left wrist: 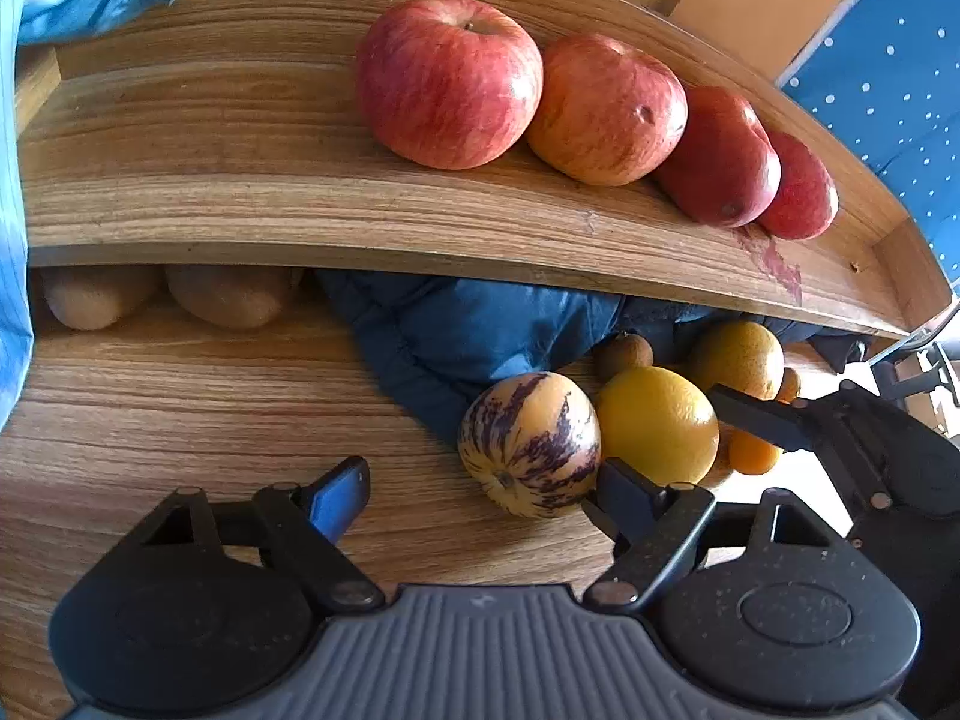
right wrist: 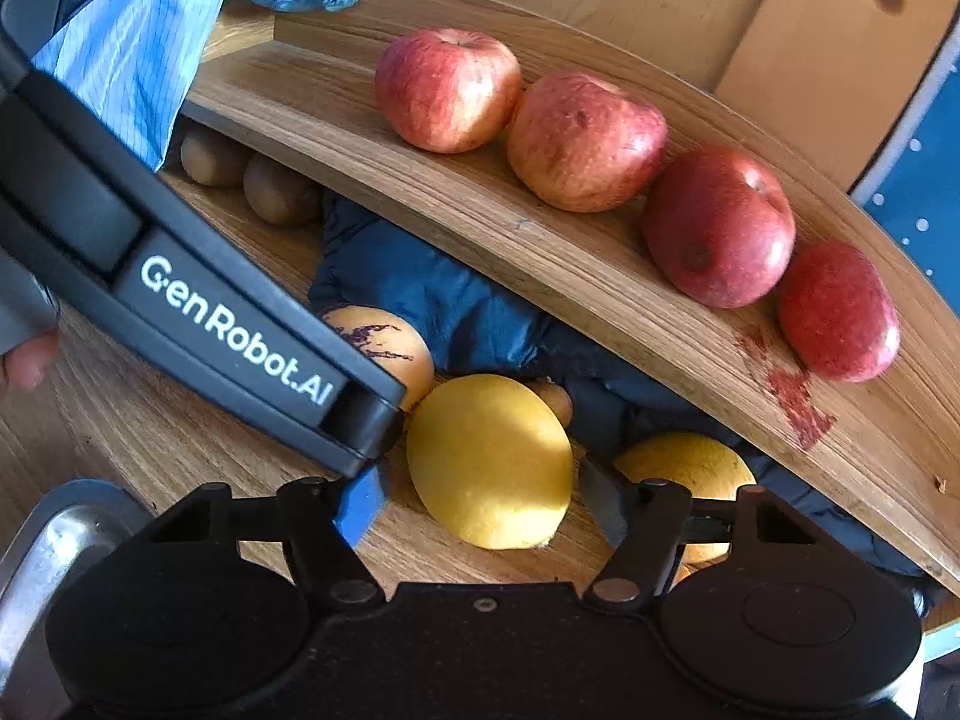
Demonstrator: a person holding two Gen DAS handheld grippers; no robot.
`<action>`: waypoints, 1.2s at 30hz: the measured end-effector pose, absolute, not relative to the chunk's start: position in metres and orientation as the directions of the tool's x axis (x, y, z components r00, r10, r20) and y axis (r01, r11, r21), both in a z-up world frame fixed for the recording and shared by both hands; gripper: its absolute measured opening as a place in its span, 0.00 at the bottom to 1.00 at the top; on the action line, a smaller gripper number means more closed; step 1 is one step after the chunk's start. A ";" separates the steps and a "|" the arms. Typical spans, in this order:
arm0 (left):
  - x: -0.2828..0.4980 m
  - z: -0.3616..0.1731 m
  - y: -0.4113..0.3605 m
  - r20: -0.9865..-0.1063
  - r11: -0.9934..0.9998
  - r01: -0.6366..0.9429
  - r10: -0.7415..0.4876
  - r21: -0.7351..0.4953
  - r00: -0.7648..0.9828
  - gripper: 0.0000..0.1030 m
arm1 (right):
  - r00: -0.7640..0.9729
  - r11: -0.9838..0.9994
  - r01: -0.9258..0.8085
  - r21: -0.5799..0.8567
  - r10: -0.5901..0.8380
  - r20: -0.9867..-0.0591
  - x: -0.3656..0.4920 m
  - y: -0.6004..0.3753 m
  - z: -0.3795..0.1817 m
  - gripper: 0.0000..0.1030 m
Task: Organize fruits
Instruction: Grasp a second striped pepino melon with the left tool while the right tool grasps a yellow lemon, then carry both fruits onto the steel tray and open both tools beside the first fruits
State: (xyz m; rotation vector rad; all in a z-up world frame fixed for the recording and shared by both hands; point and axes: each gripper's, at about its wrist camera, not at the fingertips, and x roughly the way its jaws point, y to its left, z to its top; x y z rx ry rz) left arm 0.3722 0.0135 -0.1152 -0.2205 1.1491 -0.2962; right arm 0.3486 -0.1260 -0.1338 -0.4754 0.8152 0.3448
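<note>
Between my right gripper's (right wrist: 480,501) parted fingers sits the yellow citrus (right wrist: 489,459), pads not yet touching it. My left gripper (left wrist: 474,489) stands wide, its right finger just beside the striped melon (left wrist: 531,444) on the lower wooden shelf (left wrist: 210,396). Above, four apples (left wrist: 447,81) line the upper shelf (left wrist: 240,192).

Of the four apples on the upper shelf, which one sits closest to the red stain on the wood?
The apple at the right end of the row, the last of the four; the red stain lies just below it.
</note>
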 end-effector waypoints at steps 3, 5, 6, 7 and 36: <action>0.373 -0.114 0.015 -0.856 0.934 0.127 -0.357 -0.334 0.374 0.78 | 0.645 0.840 -0.465 -0.279 0.105 -0.757 0.351 -0.125 -0.135 0.61; 0.374 -0.114 0.015 -0.853 0.931 0.131 -0.364 -0.340 0.373 0.75 | 0.648 0.844 -0.458 -0.281 0.100 -0.755 0.352 -0.126 -0.134 0.57; 0.375 -0.114 0.014 -0.853 0.930 0.132 -0.367 -0.343 0.371 0.74 | 0.647 0.846 -0.457 -0.276 0.104 -0.755 0.353 -0.127 -0.135 0.57; 0.375 -0.114 0.014 -0.851 0.928 0.133 -0.371 -0.347 0.370 0.73 | 0.647 0.847 -0.456 -0.272 0.106 -0.755 0.353 -0.127 -0.135 0.57; 0.371 -0.112 -0.008 -0.853 0.928 0.220 -0.366 -0.302 0.373 0.54 | 0.665 0.918 -0.366 -0.154 0.142 -0.733 0.314 -0.163 -0.124 0.56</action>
